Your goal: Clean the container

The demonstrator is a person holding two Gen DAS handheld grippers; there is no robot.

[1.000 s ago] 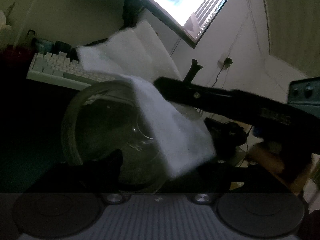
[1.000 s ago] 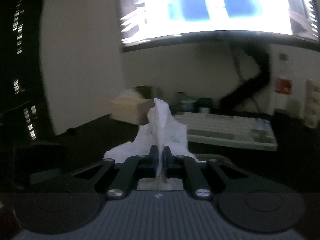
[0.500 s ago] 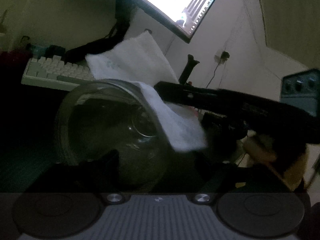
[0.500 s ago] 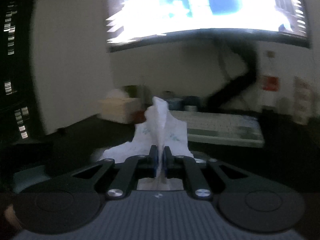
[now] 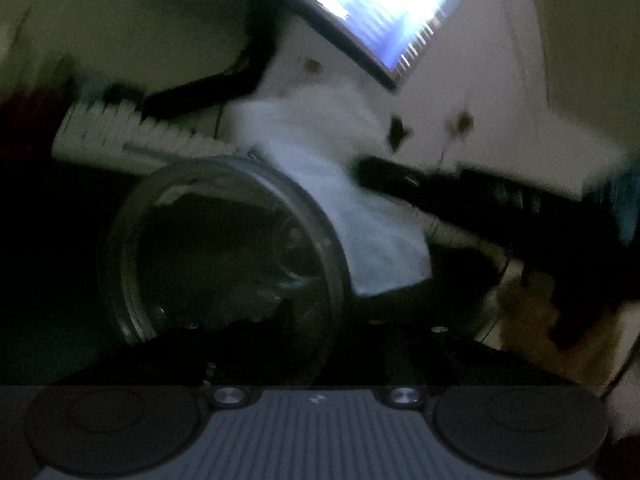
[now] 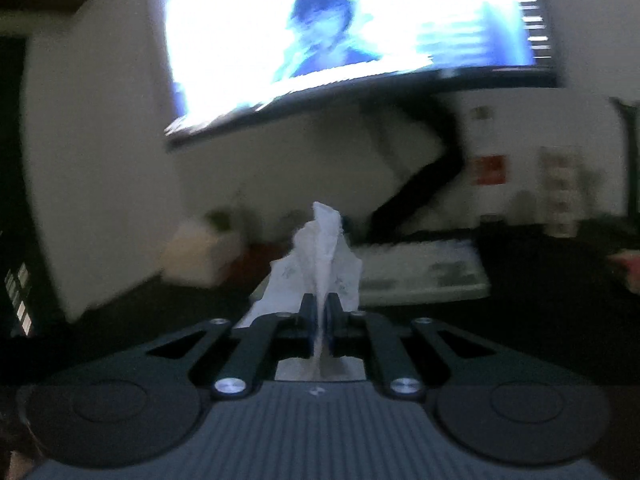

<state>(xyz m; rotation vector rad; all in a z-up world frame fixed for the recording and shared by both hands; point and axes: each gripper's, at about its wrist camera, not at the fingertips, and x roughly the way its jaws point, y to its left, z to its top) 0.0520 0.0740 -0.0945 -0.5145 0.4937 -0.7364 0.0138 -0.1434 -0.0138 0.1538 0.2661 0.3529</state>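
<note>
A round clear glass container (image 5: 224, 256) fills the left wrist view, its open mouth toward the camera. My left gripper (image 5: 316, 332) is shut on the container, its dark fingers gripping the lower rim. A white tissue (image 5: 352, 216) hangs just right of the container's rim, outside the mouth. My right gripper (image 6: 319, 312) is shut on the tissue (image 6: 320, 264), pinched between both fingers; it shows as a dark bar in the left wrist view (image 5: 460, 196). Both views are dark and blurred.
A white keyboard (image 5: 132, 132) lies on the dark desk behind the container, also in the right wrist view (image 6: 424, 276). A bright monitor (image 6: 340, 40) on a black arm hangs above. A tissue box (image 6: 200, 256) stands at the back left.
The tissue and right gripper have pulled rightward, off the container's mouth to beside its rim. The container has tilted and shifted slightly in the left wrist view. The right wrist camera has tipped upward.
</note>
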